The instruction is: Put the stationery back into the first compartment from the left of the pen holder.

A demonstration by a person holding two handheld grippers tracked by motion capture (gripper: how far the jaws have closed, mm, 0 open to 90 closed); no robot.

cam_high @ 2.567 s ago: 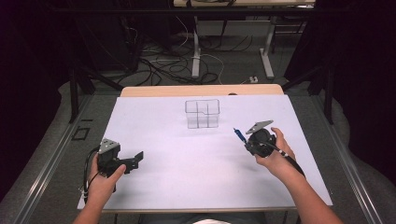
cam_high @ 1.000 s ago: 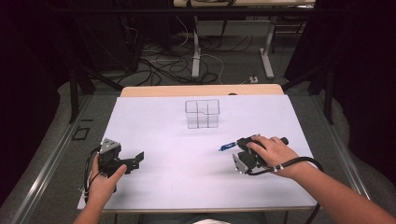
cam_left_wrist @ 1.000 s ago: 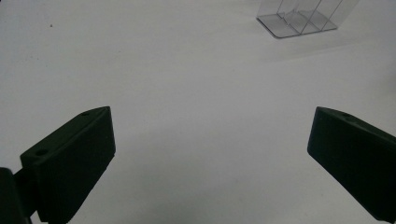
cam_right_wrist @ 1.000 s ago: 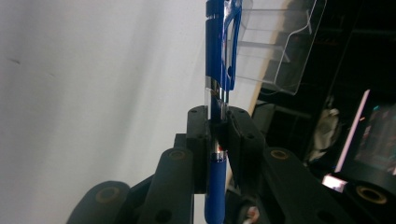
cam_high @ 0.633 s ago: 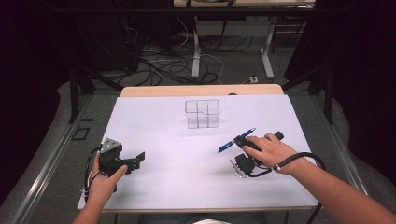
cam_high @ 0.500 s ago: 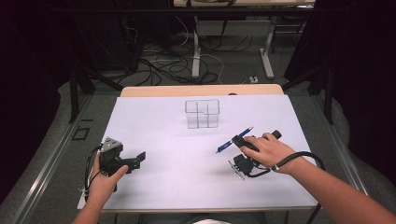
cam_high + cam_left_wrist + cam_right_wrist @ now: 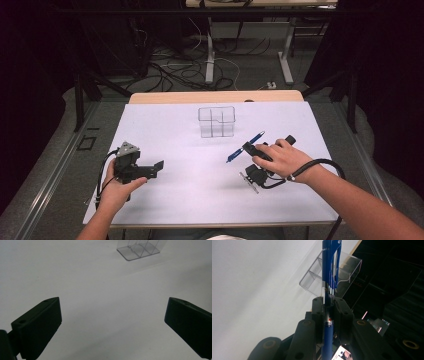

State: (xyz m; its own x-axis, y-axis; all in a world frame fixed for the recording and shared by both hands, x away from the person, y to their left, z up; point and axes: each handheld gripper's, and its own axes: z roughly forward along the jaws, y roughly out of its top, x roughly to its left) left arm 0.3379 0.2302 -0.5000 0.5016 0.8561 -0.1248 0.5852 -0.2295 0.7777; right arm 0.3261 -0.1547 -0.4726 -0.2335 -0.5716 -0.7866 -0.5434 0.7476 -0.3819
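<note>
In the high view we see a white table (image 7: 190, 200) filling the middle of the frame, with a clear compartmented plastic organizer (image 7: 216, 121) standing upright just above center. Lower left, the person's left hand (image 7: 117, 187) holds the left gripper (image 7: 158, 166) low over the table, pointing toward the right of the frame. In the left gripper view we note its jaws spread wide, one at each lower corner, nothing between them, bare white table beyond and the base of the organizer (image 7: 138, 250) at the top edge. Right of center in the high view, the right hand (image 7: 280, 157) holds the right gripper (image 7: 248, 148), which is clamped on a blue pen (image 7: 245, 146); the pen lies slanted, one end toward the organizer, the other toward lower left. In the right gripper view we see both jaws pressed against the blue pen (image 7: 329, 277), which runs up the center of the frame, the organizer (image 7: 332, 277) behind it. Whether the pen touches the table we cannot tell.
</note>
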